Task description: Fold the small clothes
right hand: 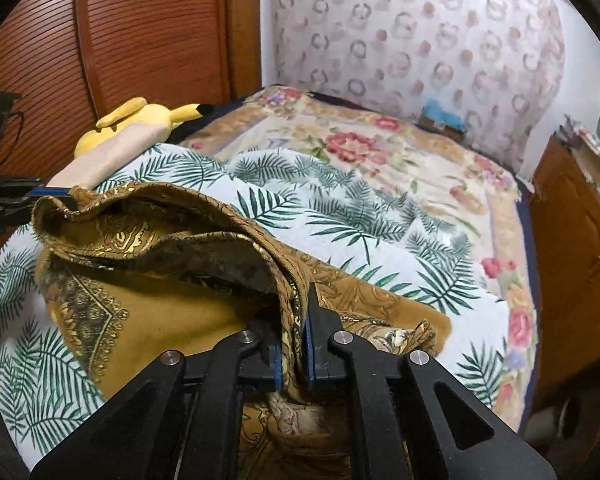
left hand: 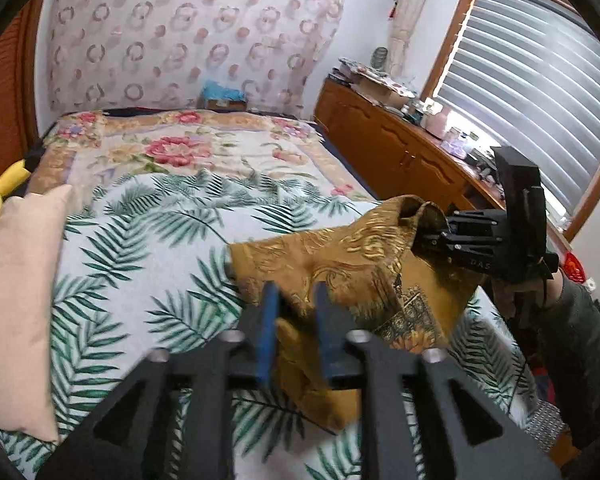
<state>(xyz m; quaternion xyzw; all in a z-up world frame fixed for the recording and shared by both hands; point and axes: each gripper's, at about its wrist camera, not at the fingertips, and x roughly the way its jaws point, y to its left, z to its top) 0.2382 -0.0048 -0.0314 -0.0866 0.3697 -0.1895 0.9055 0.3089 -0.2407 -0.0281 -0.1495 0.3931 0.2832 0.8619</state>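
A mustard-gold patterned cloth [left hand: 340, 264] lies partly lifted over the palm-leaf bedspread [left hand: 140, 248]. In the left wrist view my left gripper [left hand: 296, 300] has its blue pads a little apart with a fold of the cloth between them. My right gripper [left hand: 424, 232] holds the cloth's far corner at the right. In the right wrist view my right gripper [right hand: 292, 320] is shut on a bunched edge of the cloth [right hand: 172, 240], which rises in a ridge toward the left gripper [right hand: 56, 196] at the far left edge.
A peach pillow [left hand: 16, 300] and a yellow plush toy [right hand: 140, 116] lie at the bed's left side. A floral blanket [left hand: 188, 148] covers the far bed. A wooden cabinet [left hand: 400, 152] with clutter stands at the right under a window with blinds.
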